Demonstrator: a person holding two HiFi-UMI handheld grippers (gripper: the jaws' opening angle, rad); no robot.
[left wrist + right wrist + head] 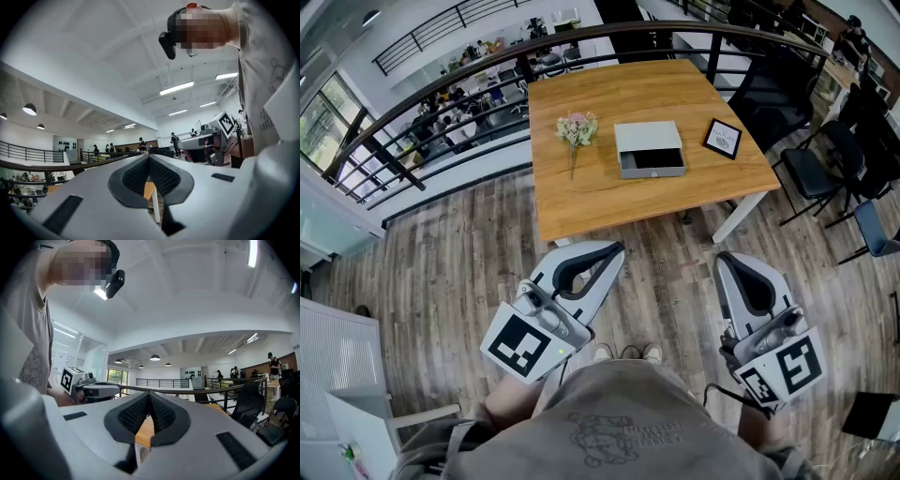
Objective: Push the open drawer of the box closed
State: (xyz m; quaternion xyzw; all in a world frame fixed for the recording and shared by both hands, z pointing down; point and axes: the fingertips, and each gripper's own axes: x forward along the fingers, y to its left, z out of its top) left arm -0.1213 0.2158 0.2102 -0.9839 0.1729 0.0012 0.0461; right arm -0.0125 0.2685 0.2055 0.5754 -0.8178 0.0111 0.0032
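A grey box (649,141) sits in the middle of the wooden table (581,197), and its drawer (653,162) stands pulled out toward me. Both grippers hang over the floor, well short of the table's near edge. My left gripper (617,250) is shut with nothing in it, tips pointing at the table. My right gripper (723,257) is also shut and empty. In the left gripper view the pads meet at the tips (149,156). The right gripper view shows the same closed tips (149,393), with a slice of table (144,431) behind them.
A small flower bunch (577,130) lies left of the box and a framed card (723,138) stands to its right. Dark chairs (811,171) stand right of the table. A curved black railing (487,67) runs behind it. Wood floor lies between me and the table.
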